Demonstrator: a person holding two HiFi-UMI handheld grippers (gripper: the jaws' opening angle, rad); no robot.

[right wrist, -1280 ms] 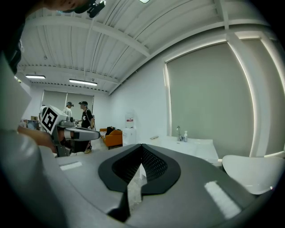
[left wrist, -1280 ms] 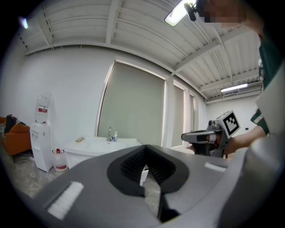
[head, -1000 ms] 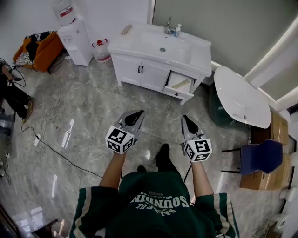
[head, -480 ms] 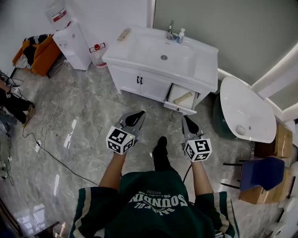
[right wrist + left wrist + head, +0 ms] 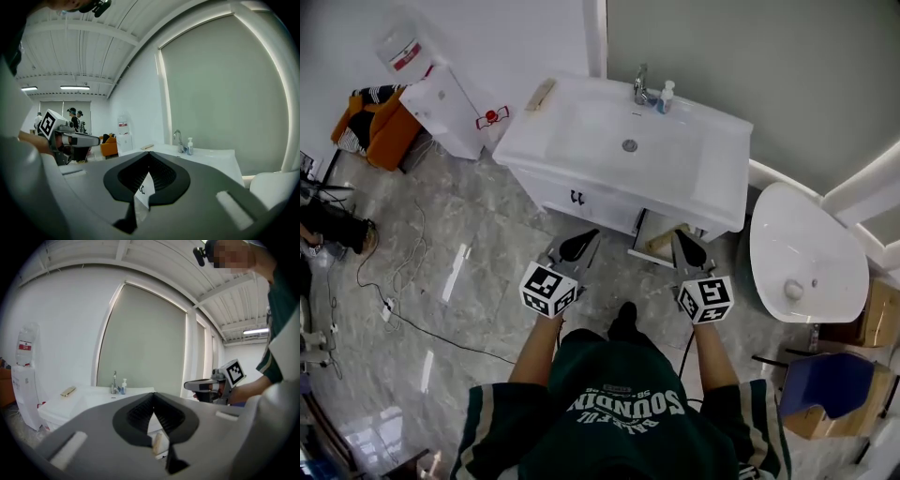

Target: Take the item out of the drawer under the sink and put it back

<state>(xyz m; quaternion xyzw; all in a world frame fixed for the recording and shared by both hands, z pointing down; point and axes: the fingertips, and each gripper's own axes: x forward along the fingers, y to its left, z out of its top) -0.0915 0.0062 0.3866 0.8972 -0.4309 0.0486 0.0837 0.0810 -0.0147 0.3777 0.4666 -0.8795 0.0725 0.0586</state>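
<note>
The white sink vanity (image 5: 581,141) stands just ahead in the head view. Its drawer (image 5: 645,246) under the right side of the basin is pulled open, and a pale tan item (image 5: 667,240) lies inside. My left gripper (image 5: 579,245) is shut and empty, in front of the cabinet doors to the left of the drawer. My right gripper (image 5: 688,247) is shut and empty too, hovering over the drawer's right end. In the left gripper view the shut left gripper (image 5: 153,401) shows the tan item (image 5: 157,442) through the gap below its tips. The right gripper (image 5: 149,161) points toward the vanity.
A faucet (image 5: 640,82), a soap bottle (image 5: 666,94) and a tan block (image 5: 542,95) sit on the vanity top. A white oval tub (image 5: 806,267) is close on the right, with a blue chair (image 5: 825,384) behind it. A water dispenser (image 5: 436,98), an orange sofa (image 5: 380,122) and floor cables (image 5: 403,309) lie to the left.
The person has walked up to the vanity, which now sits much nearer. Both shut grippers have come forward with the person, from open floor to the front of the open drawer.
</note>
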